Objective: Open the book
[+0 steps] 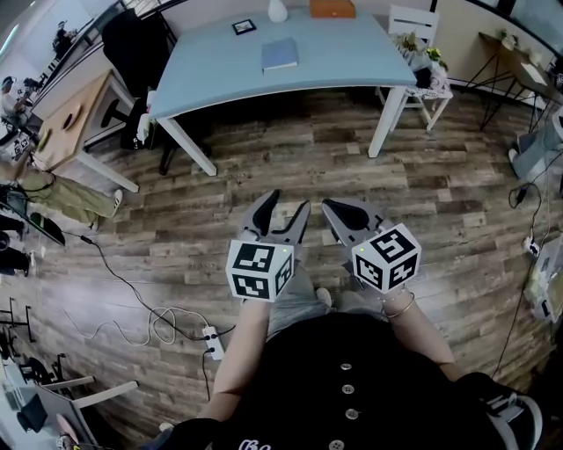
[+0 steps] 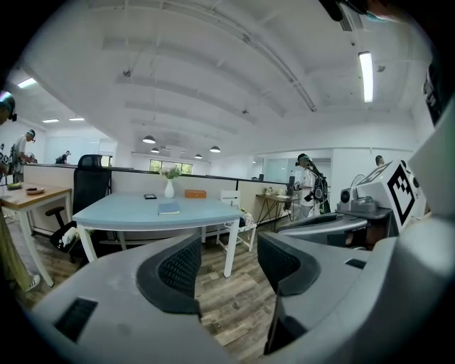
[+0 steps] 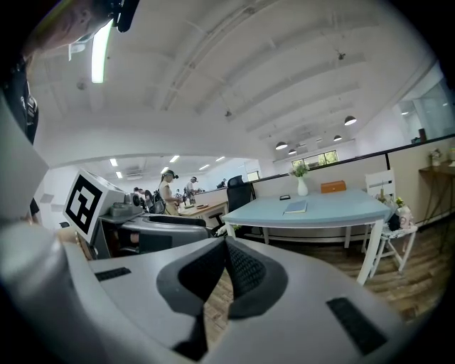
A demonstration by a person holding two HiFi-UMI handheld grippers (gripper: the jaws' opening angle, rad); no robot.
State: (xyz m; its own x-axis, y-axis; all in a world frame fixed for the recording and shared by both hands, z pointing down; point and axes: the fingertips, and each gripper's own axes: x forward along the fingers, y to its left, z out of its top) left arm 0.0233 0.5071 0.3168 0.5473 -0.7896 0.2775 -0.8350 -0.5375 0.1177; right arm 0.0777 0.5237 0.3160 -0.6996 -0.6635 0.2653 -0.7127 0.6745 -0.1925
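Floorboards (image 1: 290, 167) of grey-brown wood fill most of my head view. The pale blue table (image 1: 352, 61) stands on white legs well ahead of me, at the top of that view. My two forearms reach forward from the waist, side by side and near each other, each carrying its marker cube. Both point ahead and tip slightly down, over bare floor short of the table.

The left tool (image 1: 288, 204) has its jaws spread wide, and its own view shows only floor between the dark pads. The right tool (image 1: 330, 207) has its jaws pressed together at the tips, pinching nothing.

The book (image 1: 280, 54) lies flat and closed on the table near its middle, blue cover up, well apart from both tools. Behind it, along the far edge, sit an orange box (image 1: 332, 8), a white vase (image 1: 277, 10) and a small dark square (image 1: 244, 26).
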